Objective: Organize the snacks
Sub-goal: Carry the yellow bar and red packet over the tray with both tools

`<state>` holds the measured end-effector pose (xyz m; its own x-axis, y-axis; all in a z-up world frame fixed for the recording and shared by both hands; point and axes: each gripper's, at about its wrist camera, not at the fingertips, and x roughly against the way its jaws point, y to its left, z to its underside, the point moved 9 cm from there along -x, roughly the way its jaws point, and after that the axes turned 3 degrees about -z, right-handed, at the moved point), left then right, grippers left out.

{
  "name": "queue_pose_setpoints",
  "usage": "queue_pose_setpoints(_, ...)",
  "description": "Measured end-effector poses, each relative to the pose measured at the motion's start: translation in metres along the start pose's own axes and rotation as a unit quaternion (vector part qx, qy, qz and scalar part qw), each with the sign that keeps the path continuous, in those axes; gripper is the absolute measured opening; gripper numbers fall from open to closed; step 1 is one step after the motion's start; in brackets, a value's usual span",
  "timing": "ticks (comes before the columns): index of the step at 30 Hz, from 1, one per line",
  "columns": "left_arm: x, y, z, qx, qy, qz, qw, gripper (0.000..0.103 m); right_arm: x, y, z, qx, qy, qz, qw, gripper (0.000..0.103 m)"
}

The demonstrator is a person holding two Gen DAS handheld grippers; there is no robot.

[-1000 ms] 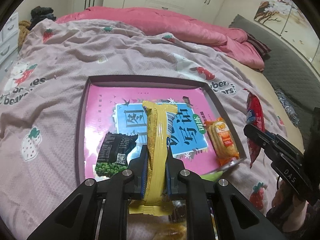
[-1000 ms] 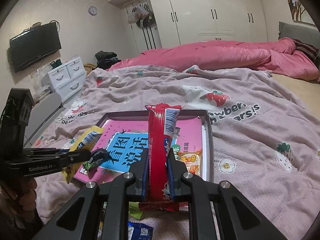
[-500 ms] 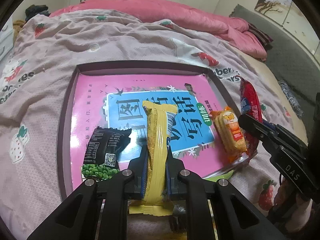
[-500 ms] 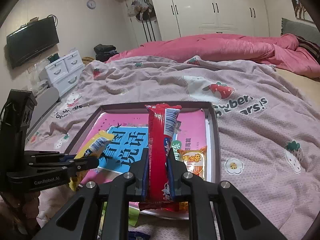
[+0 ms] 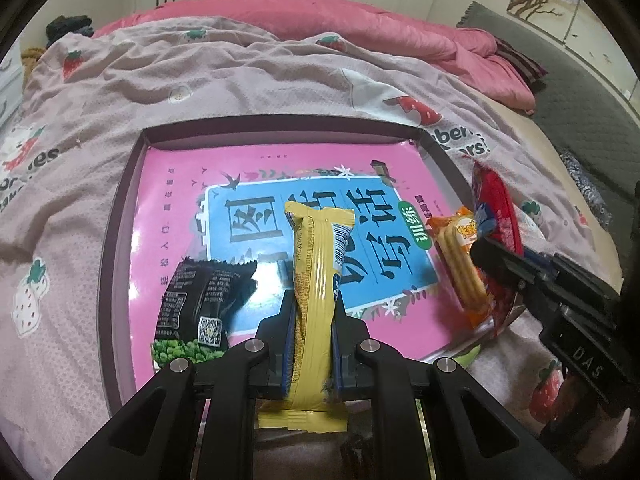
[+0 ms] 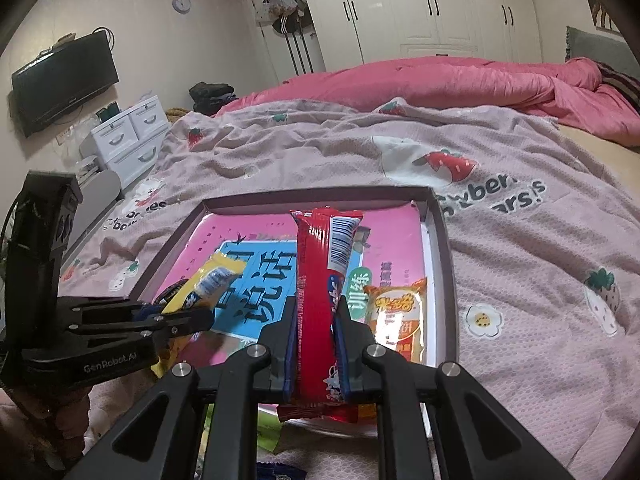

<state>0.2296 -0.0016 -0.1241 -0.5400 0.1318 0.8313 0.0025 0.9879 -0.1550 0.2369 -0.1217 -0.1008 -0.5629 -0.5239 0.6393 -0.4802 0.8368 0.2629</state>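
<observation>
Left gripper (image 5: 310, 316) is clamped on a yellow snack bar (image 5: 316, 280), held over the near edge of the tray (image 5: 120, 208). Right gripper (image 6: 316, 328) is clamped on a red snack bar (image 6: 322, 280), at the tray's 4 o'clock corner. In the tray lie a black pea packet (image 5: 200, 304) at 7 o'clock and an orange cracker packet (image 5: 460, 264) at 4 o'clock.

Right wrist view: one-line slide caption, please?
Right hand-held gripper carries a red snack bar over the tray; left hand-held gripper holds a yellow bar.
</observation>
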Motion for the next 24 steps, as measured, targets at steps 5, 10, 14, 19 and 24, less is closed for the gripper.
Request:
queue_pose_setpoints(5, -0.004, -0.001, 0.002, 0.001, 0.004, 0.005, 1.0000, 0.015, -0.006, 0.002, 0.006, 0.002, 0.012, -0.002, 1.000, 0.017)
queue_pose_setpoints(10, -0.008, 0.000, 0.006, 0.002, 0.007, 0.008, 0.9999, 0.015, -0.009, 0.000, 0.011, -0.006, 0.021, -0.006, 1.000, 0.017)
queue_pose_setpoints(14, -0.010, 0.000, 0.008, 0.002, 0.009, 0.008, 0.9999, 0.015, -0.012, -0.001, 0.015, -0.010, 0.031, -0.007, 0.999, 0.017)
queue_pose_setpoints(19, -0.011, 0.000, 0.009, 0.002, 0.008, 0.009, 0.9999, 0.015, -0.015, 0.000, 0.019, -0.009, 0.038, -0.007, 0.999, 0.018)
queue_pose_setpoints(24, -0.011, 0.001, 0.010, 0.002, 0.010, 0.010, 0.9999, 0.015, -0.016, -0.001, 0.019, -0.011, 0.039, -0.005, 0.999, 0.018)
